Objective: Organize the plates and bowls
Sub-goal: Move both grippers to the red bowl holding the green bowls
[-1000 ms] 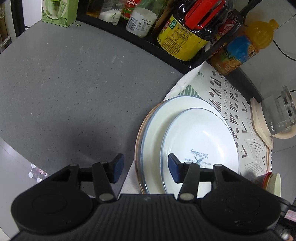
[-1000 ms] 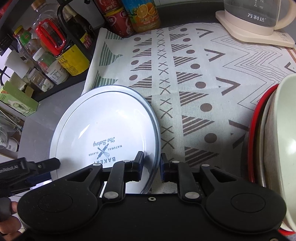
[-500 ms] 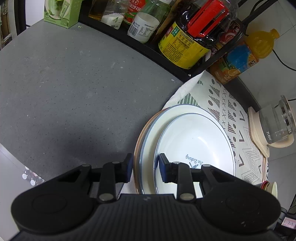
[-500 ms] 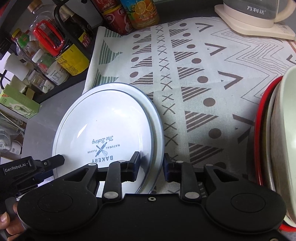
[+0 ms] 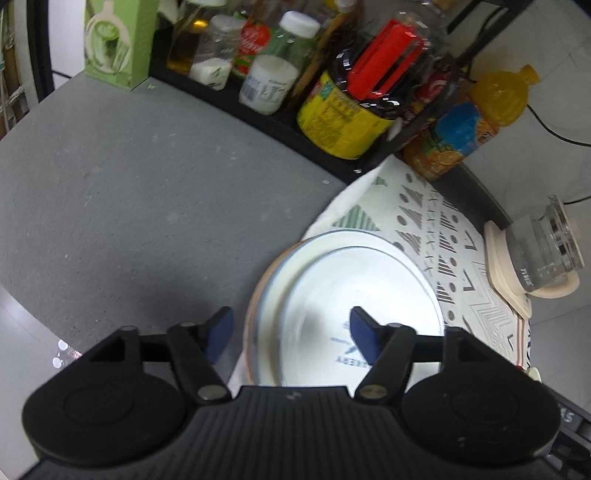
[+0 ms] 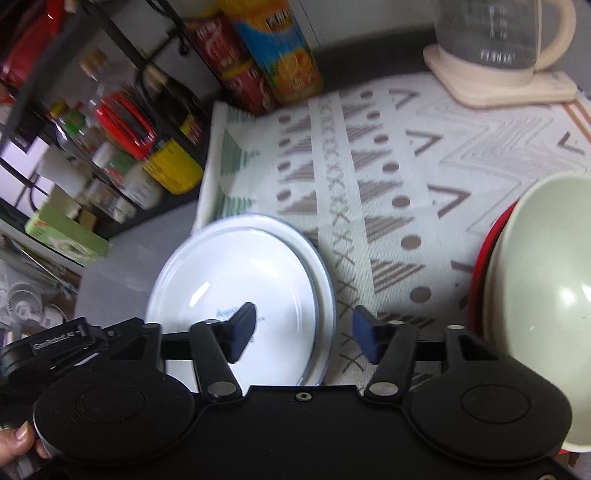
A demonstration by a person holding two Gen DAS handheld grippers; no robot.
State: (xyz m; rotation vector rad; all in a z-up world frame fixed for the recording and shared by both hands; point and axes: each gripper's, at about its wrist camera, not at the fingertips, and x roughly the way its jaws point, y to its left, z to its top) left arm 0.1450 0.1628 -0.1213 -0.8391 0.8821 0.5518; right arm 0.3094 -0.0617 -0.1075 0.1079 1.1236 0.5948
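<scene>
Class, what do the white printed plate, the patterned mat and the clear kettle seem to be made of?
White printed plate: probably glazed ceramic, judging by its glossy highlights. Patterned mat: woven cloth, matte, with a visible weave. Clear kettle: see-through body with measuring marks, glass or clear plastic; which one is unclear.

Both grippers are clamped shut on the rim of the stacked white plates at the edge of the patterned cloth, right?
Not quite. Both the left gripper and right gripper are open, jaws spread wide, gripping nothing. The wrist views show this. The stacked white plates do sit at the edge of the patterned cloth.
</scene>
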